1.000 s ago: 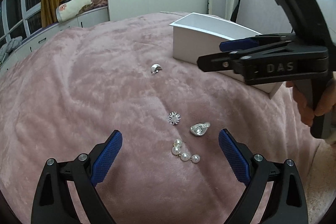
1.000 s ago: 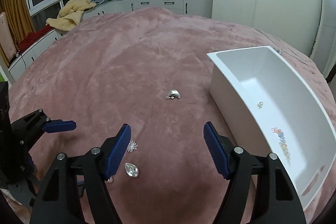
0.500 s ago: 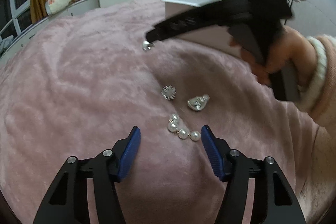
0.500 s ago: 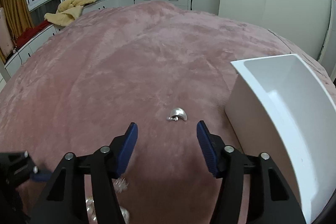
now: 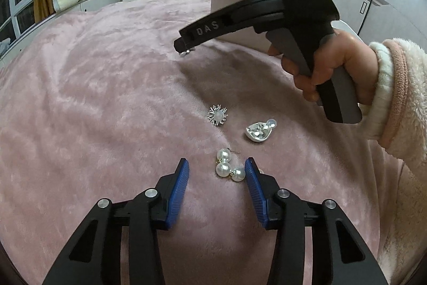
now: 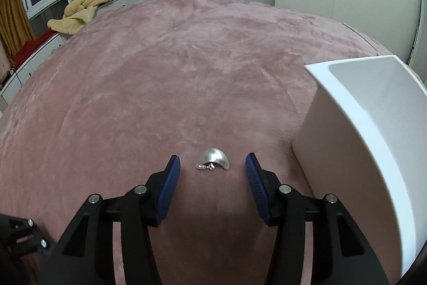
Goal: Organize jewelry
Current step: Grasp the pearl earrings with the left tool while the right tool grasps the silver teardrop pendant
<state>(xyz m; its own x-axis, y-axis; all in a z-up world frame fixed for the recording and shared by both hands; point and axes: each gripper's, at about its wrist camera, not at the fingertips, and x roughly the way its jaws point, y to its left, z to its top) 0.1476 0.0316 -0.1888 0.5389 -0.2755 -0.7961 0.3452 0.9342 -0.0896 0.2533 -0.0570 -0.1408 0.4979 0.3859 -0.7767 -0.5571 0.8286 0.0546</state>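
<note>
with both tools' jaws just closing but their pads not yet touching, the left tool point(image 5: 216, 172) bracketing the pearl earring point(image 5: 228, 168) and the right tool point(image 6: 212, 168) the silver curved earring point(image 6: 214, 159) on the pink bed point(image 6: 160, 87), sink each pad into the plush beneath its piece before squeezing, or it may skid away.

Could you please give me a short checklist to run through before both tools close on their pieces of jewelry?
1. Left tool straddles the pearl earring; jaws have just been closing, pads not yet pressing: ok.
2. Pearl earring centred: not ok, it lies close to one pad.
3. Right tool straddles the silver curved earring; jaws have just been closing, gaps on both sides: ok.
4. Starburst earring and silver teardrop earring outside the left jaws: ok.
5. White box open for drop-off: ok.
</note>
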